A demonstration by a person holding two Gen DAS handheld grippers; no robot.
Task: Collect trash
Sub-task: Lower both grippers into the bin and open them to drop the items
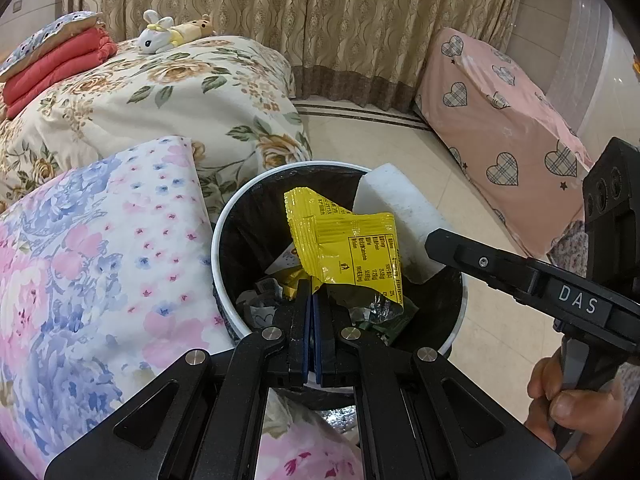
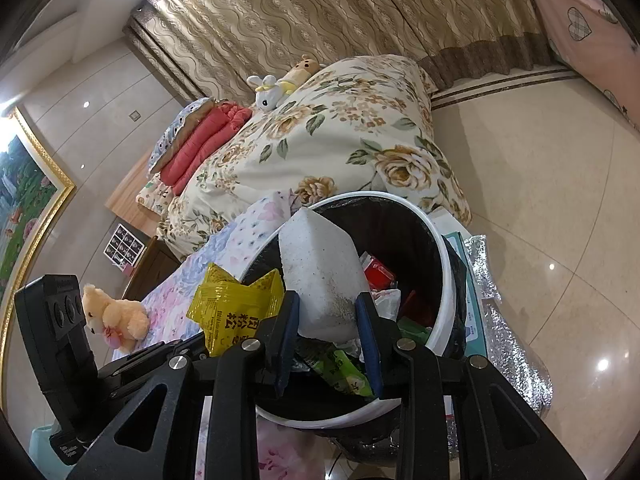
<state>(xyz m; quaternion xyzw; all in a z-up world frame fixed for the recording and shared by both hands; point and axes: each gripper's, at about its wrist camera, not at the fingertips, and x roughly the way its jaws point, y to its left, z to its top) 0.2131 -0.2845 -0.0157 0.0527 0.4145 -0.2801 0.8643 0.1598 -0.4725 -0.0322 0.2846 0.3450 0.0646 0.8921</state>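
Observation:
A round trash bin (image 1: 218, 240) with a white rim and black liner stands by the bed, with several wrappers inside. My left gripper (image 1: 311, 290) is shut on the lower corner of a yellow snack wrapper (image 1: 348, 240), held upright over the bin's mouth. My right gripper (image 2: 328, 304) is shut on a white foam block (image 2: 320, 268), which leans over the bin rim (image 2: 444, 280). In the left wrist view the foam block (image 1: 400, 216) sits at the bin's far right, with the right gripper's finger (image 1: 460, 252) along it. The yellow wrapper (image 2: 236, 308) shows left of the block.
A pink and blue floral pillow (image 1: 100, 260) presses against the bin's left side, and a flowered quilt (image 1: 180, 92) lies behind it. A small teddy bear (image 2: 116, 316) sits on the pillow. A silver foil bag (image 2: 508, 332) lies on the tiled floor (image 2: 540, 200) right of the bin. A pink heart-print cover (image 1: 500, 128) is at far right.

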